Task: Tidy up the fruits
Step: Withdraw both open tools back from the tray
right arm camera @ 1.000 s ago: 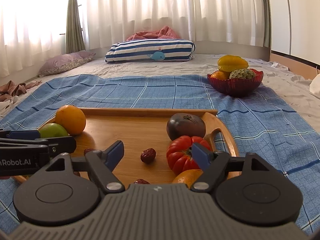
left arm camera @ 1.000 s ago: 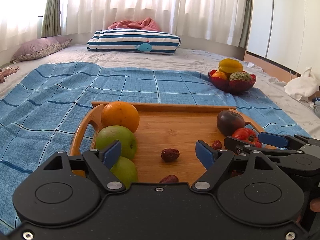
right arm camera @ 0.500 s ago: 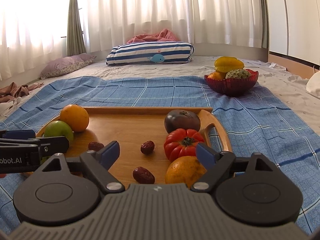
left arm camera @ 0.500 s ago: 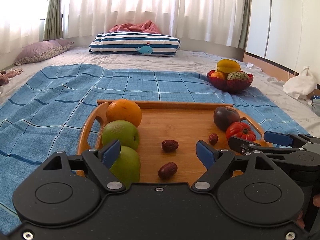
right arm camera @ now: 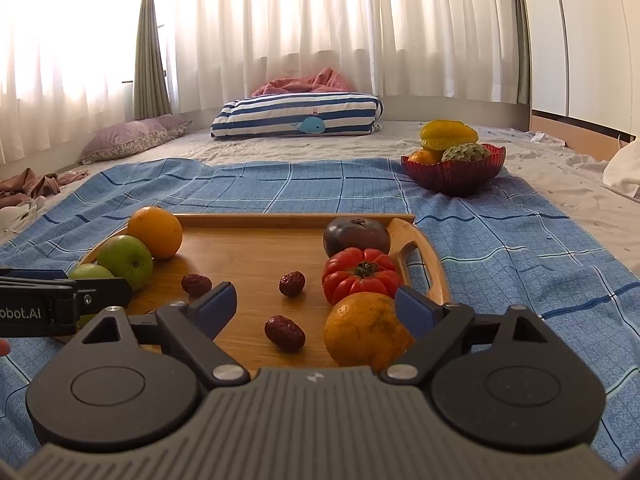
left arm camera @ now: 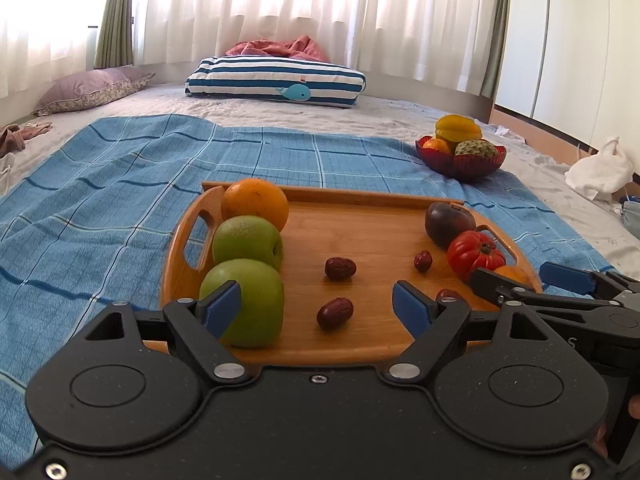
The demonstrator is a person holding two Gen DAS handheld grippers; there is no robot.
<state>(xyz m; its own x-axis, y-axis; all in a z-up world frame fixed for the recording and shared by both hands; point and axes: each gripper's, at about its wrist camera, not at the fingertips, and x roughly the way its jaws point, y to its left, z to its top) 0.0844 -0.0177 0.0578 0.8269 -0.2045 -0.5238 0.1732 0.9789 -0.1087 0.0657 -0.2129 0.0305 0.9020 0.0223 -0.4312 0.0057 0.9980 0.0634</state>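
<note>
Fruits sit on wooden tray on blue checked cloth. Left edge, far to near: orange, two green apples. Right edge: dark purple fruit, red ribbed tomato, second orange. Four red dates loose mid-tray. Left gripper spread, gripping nothing, near the front apple. Right gripper jaws opening, pads clear of fruit. Red bowl far right holds more fruit.
</note>
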